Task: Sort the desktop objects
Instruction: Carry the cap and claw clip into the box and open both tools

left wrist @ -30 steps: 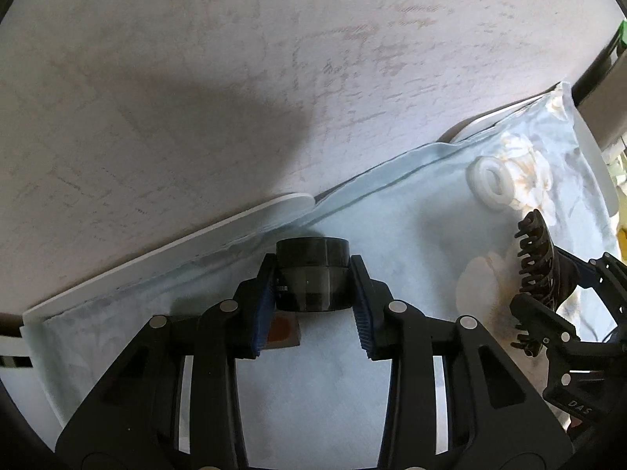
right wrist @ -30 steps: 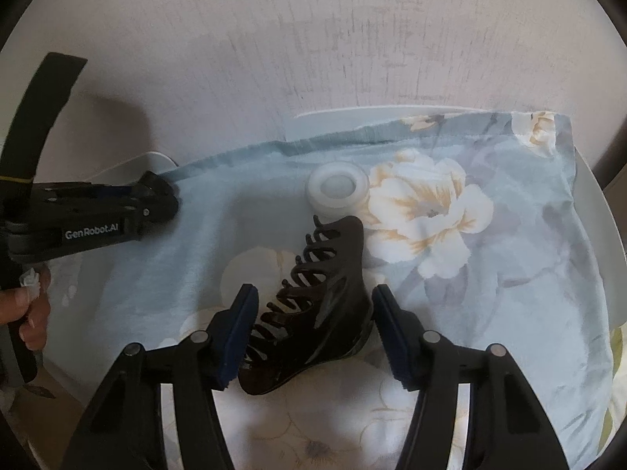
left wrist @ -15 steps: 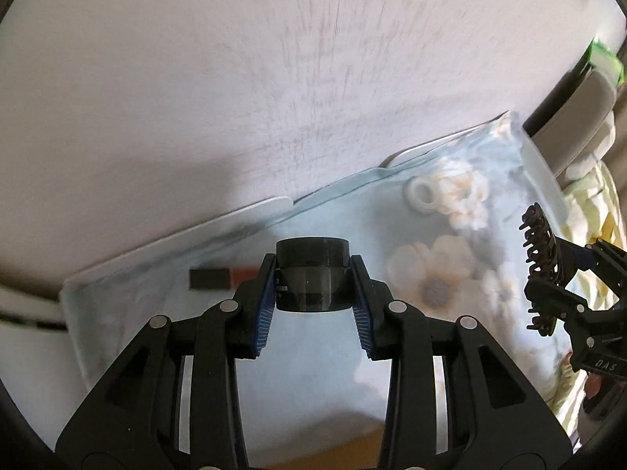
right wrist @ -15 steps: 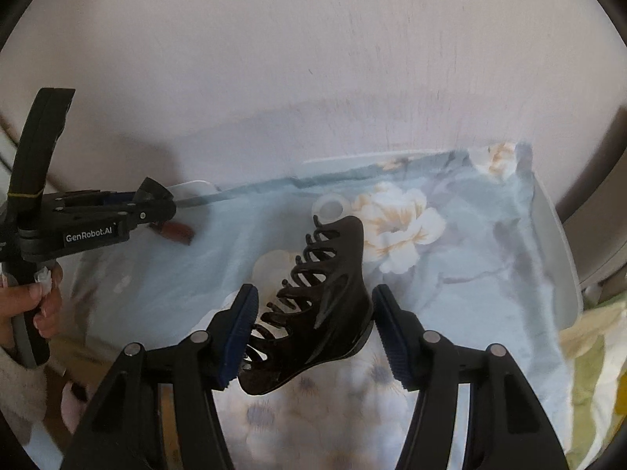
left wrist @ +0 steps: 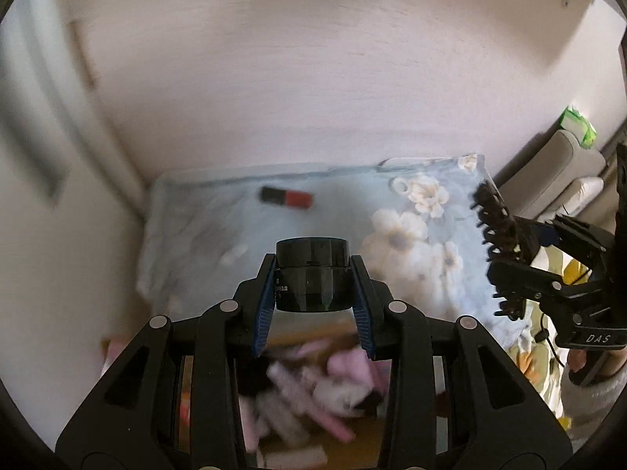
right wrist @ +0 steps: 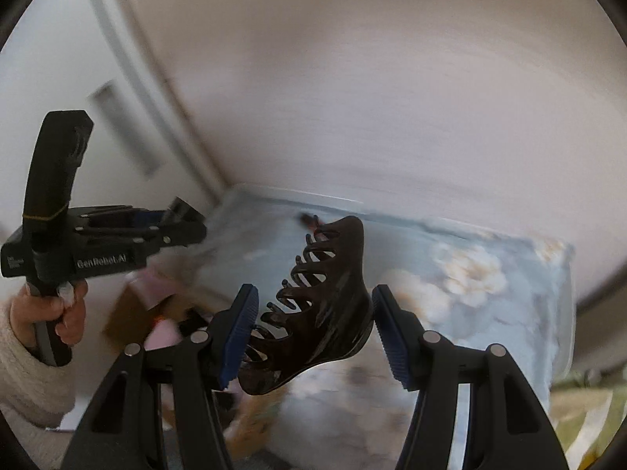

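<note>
My left gripper [left wrist: 312,278] is shut on a small black jar [left wrist: 312,276], held in the air above the near edge of a floral-cloth-covered table [left wrist: 203,235]. My right gripper [right wrist: 313,333] is shut on a dark claw hair clip [right wrist: 325,313], lifted well off the cloth; the clip [left wrist: 495,231] and right gripper show at the right of the left wrist view. A red-and-black lipstick [left wrist: 287,197] lies on the cloth near the wall, and a white ring [left wrist: 400,186] lies further right. The left gripper [right wrist: 184,221] appears at the left of the right wrist view, held by a hand [right wrist: 51,313].
Below the table's near edge sits a box of pink and white soft items [left wrist: 313,387], blurred. A pale wall [left wrist: 313,78] rises behind the table. A beige cushioned seat [left wrist: 556,164] with a green packet [left wrist: 579,123] stands at the right.
Both grippers have risen and pulled back from the table with their objects still held. The lipstick, once hidden by the jar, lies exposed, and the box below the edge has come into view.
</note>
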